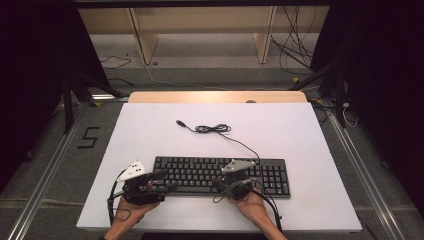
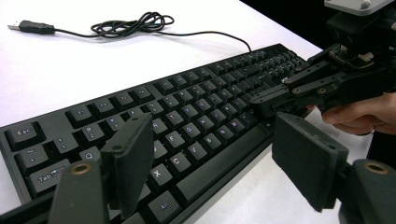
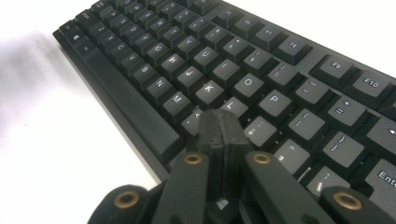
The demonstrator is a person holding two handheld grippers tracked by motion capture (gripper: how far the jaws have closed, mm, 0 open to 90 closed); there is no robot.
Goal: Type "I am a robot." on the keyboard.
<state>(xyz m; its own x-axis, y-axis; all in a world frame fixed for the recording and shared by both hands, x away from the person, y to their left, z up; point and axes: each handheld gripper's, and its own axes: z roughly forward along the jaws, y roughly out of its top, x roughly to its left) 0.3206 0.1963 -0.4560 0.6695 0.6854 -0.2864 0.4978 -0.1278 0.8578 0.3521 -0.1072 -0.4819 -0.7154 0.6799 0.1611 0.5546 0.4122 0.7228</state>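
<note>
Covering the table, a white sheet bears a keyboard.

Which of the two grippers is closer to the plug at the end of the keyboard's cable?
Left. The left gripper sits below the USB plug, the right gripper further right.

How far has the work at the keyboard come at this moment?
Done: both grippers are brought to the near edge of the keyboard, which lies flat on the table. In hand: the right gripper is shut, its tip over the keys near the comma key; whether it presses one I cannot tell. The left gripper is open above the left keys. Left: the cable lies loose and unplugged.
</note>
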